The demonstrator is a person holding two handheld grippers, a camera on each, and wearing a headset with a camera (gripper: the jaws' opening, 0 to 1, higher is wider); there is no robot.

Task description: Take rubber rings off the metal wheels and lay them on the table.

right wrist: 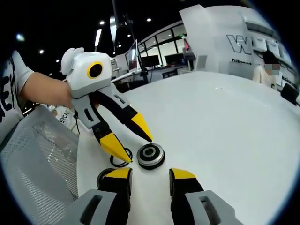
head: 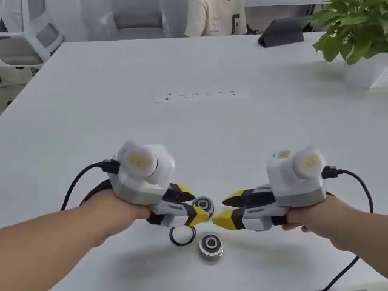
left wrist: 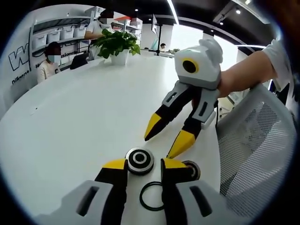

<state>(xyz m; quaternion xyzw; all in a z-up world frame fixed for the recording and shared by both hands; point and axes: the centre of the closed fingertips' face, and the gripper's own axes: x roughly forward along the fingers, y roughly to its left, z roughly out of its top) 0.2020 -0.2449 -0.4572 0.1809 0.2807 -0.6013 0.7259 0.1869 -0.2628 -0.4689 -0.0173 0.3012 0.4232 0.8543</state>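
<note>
I'm at a big white table [head: 254, 66] in an open-plan office — potted plant [head: 351, 30], mesh chair [left wrist: 253, 136], monitors [right wrist: 150, 60], shelves of bins [left wrist: 61, 33]

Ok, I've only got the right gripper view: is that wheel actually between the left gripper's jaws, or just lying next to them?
Observer: Between them. The left gripper view shows the wheel sitting between the yellow tips of the left gripper.
Operator: And the dark round thing half hidden behind one of my own jaws?
Observer: A second wheel. The head view shows it whole, flat on the table, next to the loose black ring.
Operator: Anything further out I should know of?
Observer: A potted plant stands at the table's far right in the head view.
</note>
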